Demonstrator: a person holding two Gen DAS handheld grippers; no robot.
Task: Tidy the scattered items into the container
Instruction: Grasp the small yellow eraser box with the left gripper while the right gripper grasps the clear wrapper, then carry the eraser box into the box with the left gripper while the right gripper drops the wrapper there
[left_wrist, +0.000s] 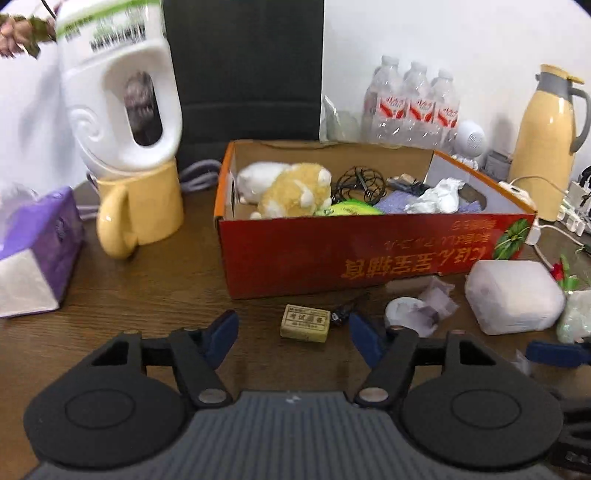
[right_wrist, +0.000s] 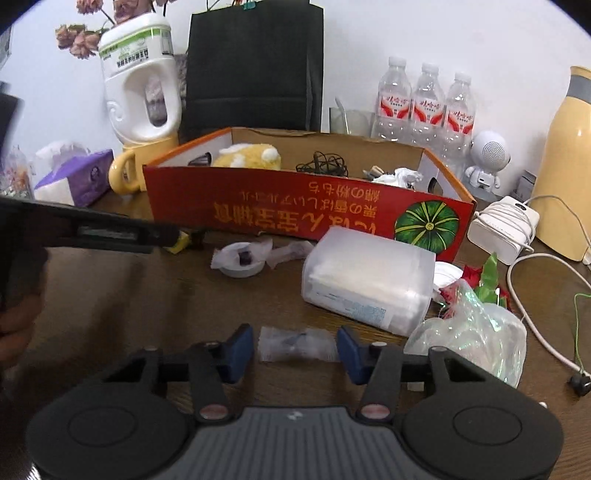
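Three water bottles (right_wrist: 428, 107), one red box (right_wrist: 306, 218), one plush toy (left_wrist: 291, 190), one yellow mug (left_wrist: 140, 210), one tissue pack (left_wrist: 33, 251).

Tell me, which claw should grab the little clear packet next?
Probably the right claw. Its open fingers already sit on either side of the clear packet. The left claw is open too, over by the eraser.

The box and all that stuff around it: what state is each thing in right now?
Cardboard box: open-topped, partly filled.
Plush toy: lying inside the box.
Eraser: on the table, outside the box.
Small clear packet: on the table, between the right gripper's fingers.
Left gripper: open, empty.
Right gripper: open, straddling the packet.
Plastic tub: lying on its side.
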